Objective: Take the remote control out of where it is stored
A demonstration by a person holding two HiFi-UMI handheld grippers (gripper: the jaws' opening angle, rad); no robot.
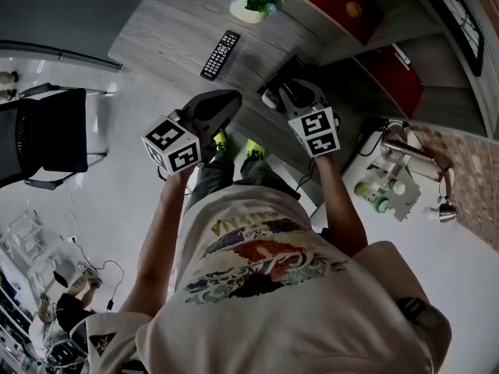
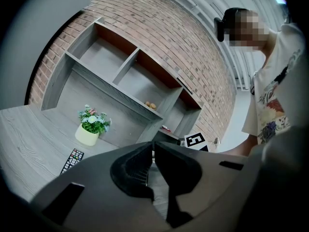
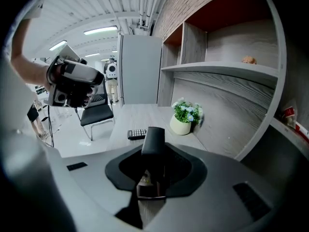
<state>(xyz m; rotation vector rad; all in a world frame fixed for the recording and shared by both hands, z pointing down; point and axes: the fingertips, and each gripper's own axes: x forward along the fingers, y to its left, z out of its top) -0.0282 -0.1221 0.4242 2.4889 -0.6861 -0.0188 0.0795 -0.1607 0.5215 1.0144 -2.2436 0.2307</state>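
Grey wood-grain desk (image 1: pixel 168 33) was seen from above in the head view, with a black remote control (image 1: pixel 221 54) laid flat on it, buttons up. It was well clear of both grippers and a bit to the left of a white pot of flowers (image 1: pixel 251 0), so the remote was out in the open on the desktop.

The right gripper (image 3: pixel 153 170) was clamped partway closed on a black flat object (image 3: pixel 154 141) that stuck up out of the jaws end-on. Honestly, what it was couldn't be made out from any view. The left gripper (image 2: pixel 153 146) was held up beside it with the jaws pretty much together, only a thin slit left, and nothing was caught between them. Both were carried out in front of the person.

A grey shelf unit (image 2: pixel 111 88) with red-brown backs was set against a brick wall (image 2: pixel 159 28). A black office chair (image 1: pixel 47 135) was parked off to the left on the pale floor.
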